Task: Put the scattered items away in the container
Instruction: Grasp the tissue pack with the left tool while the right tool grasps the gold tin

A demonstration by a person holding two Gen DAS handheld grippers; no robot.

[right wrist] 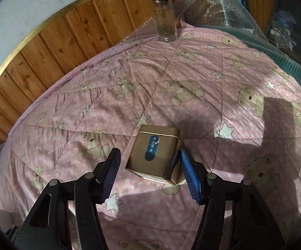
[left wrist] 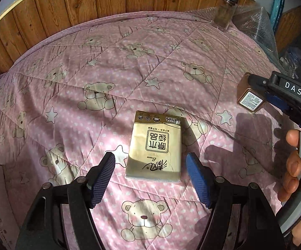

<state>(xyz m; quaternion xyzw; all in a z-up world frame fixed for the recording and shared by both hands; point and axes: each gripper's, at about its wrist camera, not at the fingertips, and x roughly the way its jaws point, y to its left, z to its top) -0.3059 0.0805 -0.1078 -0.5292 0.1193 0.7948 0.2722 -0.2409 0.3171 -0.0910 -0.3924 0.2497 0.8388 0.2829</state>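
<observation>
Left claw [left wrist: 150, 179] wide open and empty astride the tissue pack [left wrist: 155, 145]; right claw [right wrist: 150, 176] open, gold tin [right wrist: 155, 157] between its fingers.

A pink bear-print quilt [left wrist: 113, 66] covers the surface; wooden wall panelling [left wrist: 71, 2] runs behind it, with bubble wrap [right wrist: 219, 6] at the far corner

A cream tissue pack [left wrist: 153, 145] lies flat on the quilt; a gold tin [right wrist: 155, 156] hangs tilted above it
</observation>
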